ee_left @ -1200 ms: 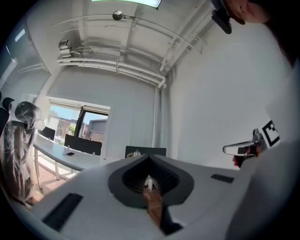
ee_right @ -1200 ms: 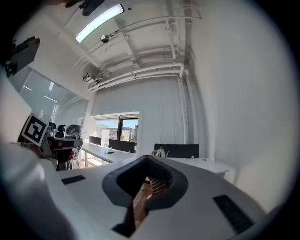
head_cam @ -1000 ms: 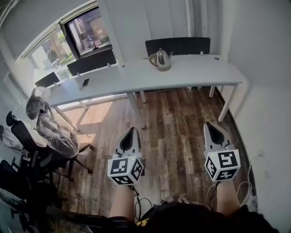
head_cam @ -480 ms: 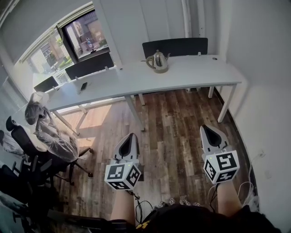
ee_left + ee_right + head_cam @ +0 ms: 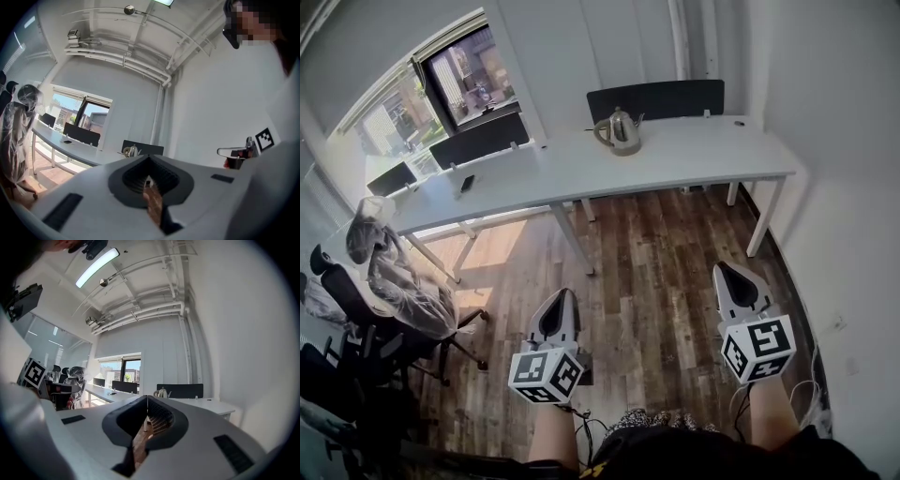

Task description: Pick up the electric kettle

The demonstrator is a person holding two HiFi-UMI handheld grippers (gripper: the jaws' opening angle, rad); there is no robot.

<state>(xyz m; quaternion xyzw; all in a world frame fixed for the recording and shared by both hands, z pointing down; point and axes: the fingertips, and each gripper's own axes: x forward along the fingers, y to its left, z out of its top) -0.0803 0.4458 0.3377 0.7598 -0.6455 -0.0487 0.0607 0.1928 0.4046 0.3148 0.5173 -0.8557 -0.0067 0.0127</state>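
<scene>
The left gripper (image 5: 565, 292) has its fingers pressed together on nothing, and the right gripper (image 5: 725, 266) is closed and empty too. Both are held out over the bare wooden floor (image 5: 656, 244). The electric kettle (image 5: 622, 132) stands well ahead, near the far edge of the long white desk (image 5: 722, 155), just before a dark partition (image 5: 666, 97). Open floor lies between. Office chairs (image 5: 366, 309) crowd the left and a white wall (image 5: 848, 187) bounds the right.
</scene>
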